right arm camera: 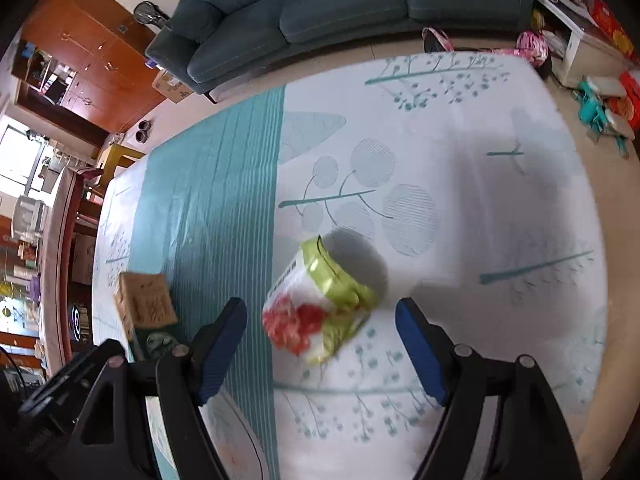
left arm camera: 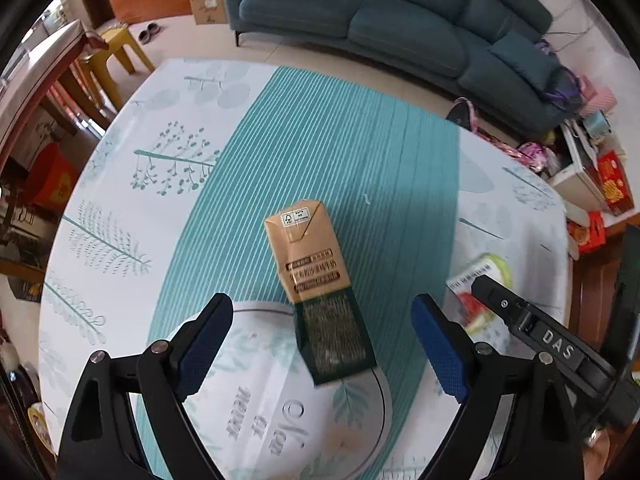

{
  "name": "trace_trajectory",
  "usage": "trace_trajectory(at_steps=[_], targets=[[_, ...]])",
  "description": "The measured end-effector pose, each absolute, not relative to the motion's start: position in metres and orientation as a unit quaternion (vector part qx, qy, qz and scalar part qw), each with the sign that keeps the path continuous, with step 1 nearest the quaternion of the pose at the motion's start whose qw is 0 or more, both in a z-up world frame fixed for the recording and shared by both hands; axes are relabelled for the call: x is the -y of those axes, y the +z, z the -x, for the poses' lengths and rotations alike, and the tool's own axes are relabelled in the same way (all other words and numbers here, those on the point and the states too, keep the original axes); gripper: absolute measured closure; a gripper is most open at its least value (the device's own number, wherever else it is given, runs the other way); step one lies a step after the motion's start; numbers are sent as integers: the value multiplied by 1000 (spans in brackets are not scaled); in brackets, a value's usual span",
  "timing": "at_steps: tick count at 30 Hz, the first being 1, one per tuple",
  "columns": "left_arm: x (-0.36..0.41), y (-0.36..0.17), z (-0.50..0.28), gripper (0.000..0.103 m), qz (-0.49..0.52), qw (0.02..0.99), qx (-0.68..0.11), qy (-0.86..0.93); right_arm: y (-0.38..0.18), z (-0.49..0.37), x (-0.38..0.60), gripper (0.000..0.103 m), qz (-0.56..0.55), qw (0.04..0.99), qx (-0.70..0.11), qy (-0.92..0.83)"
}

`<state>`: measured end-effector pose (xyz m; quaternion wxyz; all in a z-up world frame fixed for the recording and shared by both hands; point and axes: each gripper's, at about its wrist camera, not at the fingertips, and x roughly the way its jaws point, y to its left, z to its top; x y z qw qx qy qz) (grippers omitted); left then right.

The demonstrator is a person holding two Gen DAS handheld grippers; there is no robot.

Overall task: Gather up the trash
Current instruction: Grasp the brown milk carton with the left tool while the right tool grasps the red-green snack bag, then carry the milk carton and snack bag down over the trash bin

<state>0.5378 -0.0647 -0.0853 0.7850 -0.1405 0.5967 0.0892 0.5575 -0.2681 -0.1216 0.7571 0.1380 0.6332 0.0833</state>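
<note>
Two tools agape: left tool (left arm camera: 322, 344) over brown carton (left arm camera: 316, 284), right tool (right arm camera: 322, 340) over green carton (right arm camera: 320, 300).

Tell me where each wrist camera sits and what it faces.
Left wrist: on the left tool, looking steeply down at the brown carton on the tablecloth; its open blue pads show, plus the right tool's tip.
Right wrist: on the right tool, looking down at the green-and-white carton; open pads show.
Shared: both cartons, tablecloth, sofa.

Green-white carton (right arm camera: 320, 304) blurred; label unreadable
</note>
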Motion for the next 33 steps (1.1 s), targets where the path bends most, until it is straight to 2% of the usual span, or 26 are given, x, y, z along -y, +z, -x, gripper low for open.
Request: trace_trajectory(at_steps=[8,11,13,16,17,18,25,33], targets=[[62,-111,-548,14,163,768,-607,125,-126,-559,245,24,-64,780,-617,84],[61,-119,-551,19,162,764,-609,137,-125,-557,243,31,-37,786,-611,84],[61,-124,-553,25,158,761,-613,142,-125,-556,243,36,-21,791,-606,85],[60,-132,-554,48,168,752,-623,136,-125,-551,242,42,-7,795,-600,92],[59,-135,-555,61,172,749,-625,132,-124,-550,242,43,-6,796,-598,93],[59,-138,-553,65,176,747,-627,131,-123,-549,243,45,-8,797,-596,95],[67,-126,-537,65,158,772,-604,121,-120,-542,253,71,-49,795,-589,136],[69,-86,-497,65,124,802,-575,103,-98,-515,253,73,-91,798,-576,157]])
